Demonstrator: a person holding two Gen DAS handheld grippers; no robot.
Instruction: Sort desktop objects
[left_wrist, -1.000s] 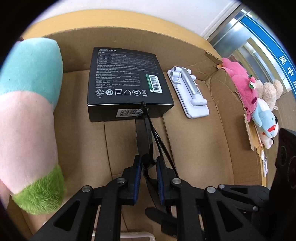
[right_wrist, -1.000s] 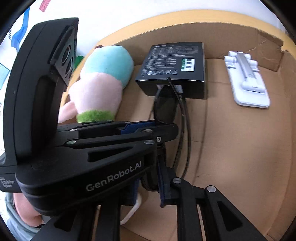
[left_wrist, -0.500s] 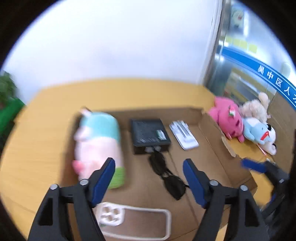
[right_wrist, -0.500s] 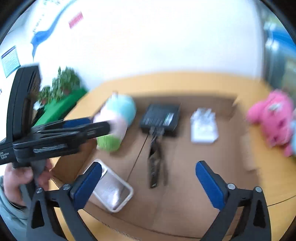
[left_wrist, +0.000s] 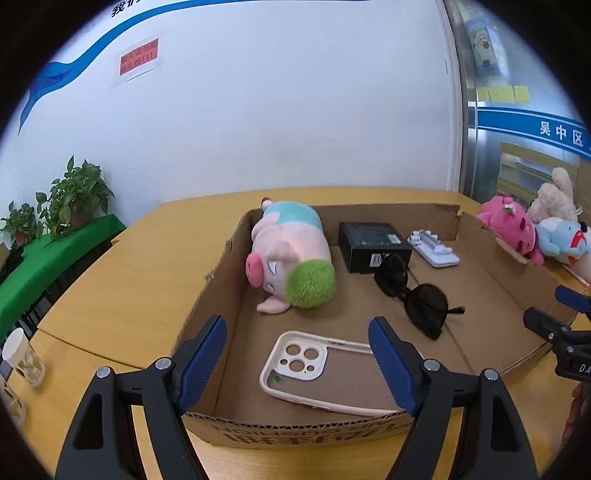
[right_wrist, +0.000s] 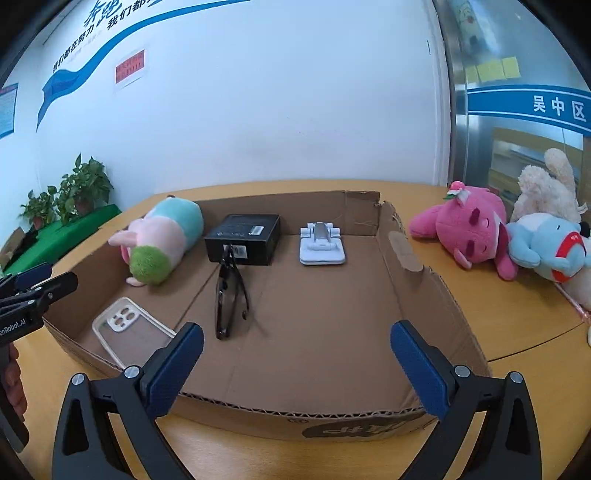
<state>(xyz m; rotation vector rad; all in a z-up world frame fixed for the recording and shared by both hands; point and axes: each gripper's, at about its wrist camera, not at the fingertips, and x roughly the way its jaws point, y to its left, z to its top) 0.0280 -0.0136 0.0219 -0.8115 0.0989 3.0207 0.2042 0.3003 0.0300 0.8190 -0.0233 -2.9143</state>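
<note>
Sunglasses with black frames and dark lenses (right_wrist: 229, 295) are seen lying folded inside the shallow brown cardboard tray (right_wrist: 417, 266), one end against the black printed box (right_wrist: 242, 242). Both tongs — left gripper (left_wrist: 297, 365), right gripper (right_wrist: 295, 369) — are held wide apart, empty. Thin temples could be bent if clamped carelessly.

The left gripper (left_wrist: 297, 354) is wide open, and its two blue-padded fingers (left_wrist: 201, 356) hold nothing. The right gripper (right_wrist: 295, 363) is wide open too, with nothing between its fingers (right_wrist: 417, 363). Both grippers are up in the air, side by side and apart. A bit of the person's left hand (right_wrist: 11, 384) shows, wrapped around the left handle.
</note>
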